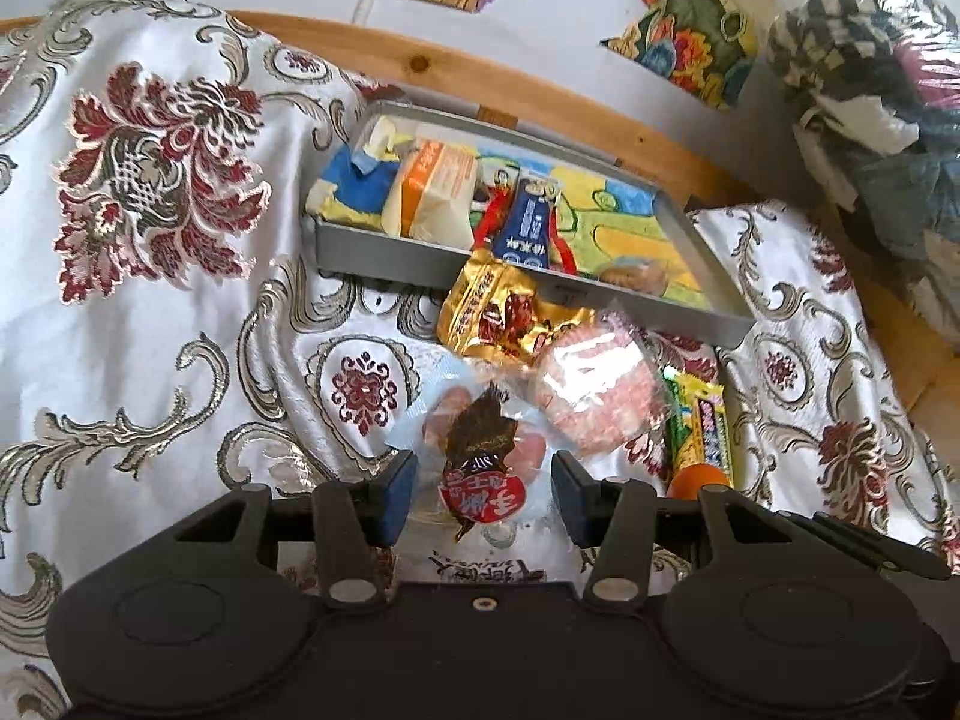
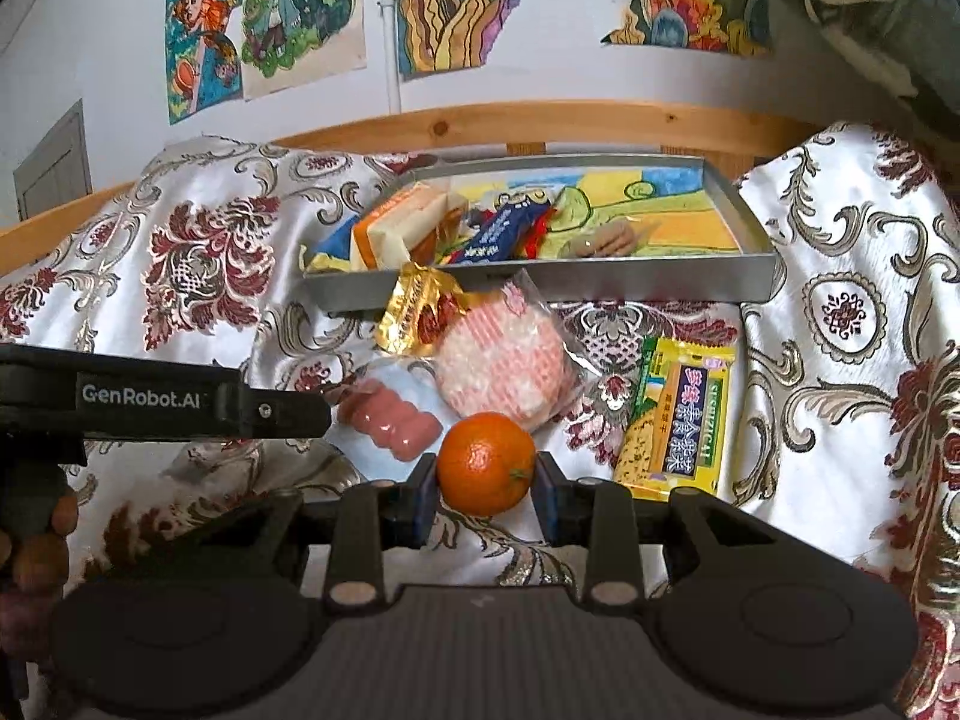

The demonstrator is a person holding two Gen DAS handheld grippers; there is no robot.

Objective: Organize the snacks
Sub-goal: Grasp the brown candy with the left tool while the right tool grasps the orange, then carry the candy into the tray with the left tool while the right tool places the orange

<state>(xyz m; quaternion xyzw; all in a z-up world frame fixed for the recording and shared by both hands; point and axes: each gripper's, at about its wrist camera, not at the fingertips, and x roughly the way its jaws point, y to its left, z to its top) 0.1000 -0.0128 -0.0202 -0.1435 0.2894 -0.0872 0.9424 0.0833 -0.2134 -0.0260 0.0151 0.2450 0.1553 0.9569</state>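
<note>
1. The grey tray [image 2: 540,291] is my landmark; it rests on the floral cloth [image 1: 150,312] in front of a wooden rail [image 2: 600,120].
2. Inside the tray, toward its left end, lie an orange-and-cream packet [image 1: 435,192] and a blue packet [image 1: 527,225]; a wrapped round biscuit [image 2: 606,240] sits nearer its middle, on a bright drawing lining the floor.
3. A gold packet [image 1: 498,312] leans against the tray's near wall, and a pink rice cake [image 2: 501,369] in clear wrap lies just beside it.
4. My right gripper [image 2: 486,483], nearer me than the tray, is clamped on the orange [image 2: 486,462].
5. My left gripper [image 1: 483,489] has its jaws spread wide around a sausage packet [image 1: 480,450], pads apart from it.
6. A yellow packet [image 2: 684,420] lies on the cloth below the tray's right half.
</note>
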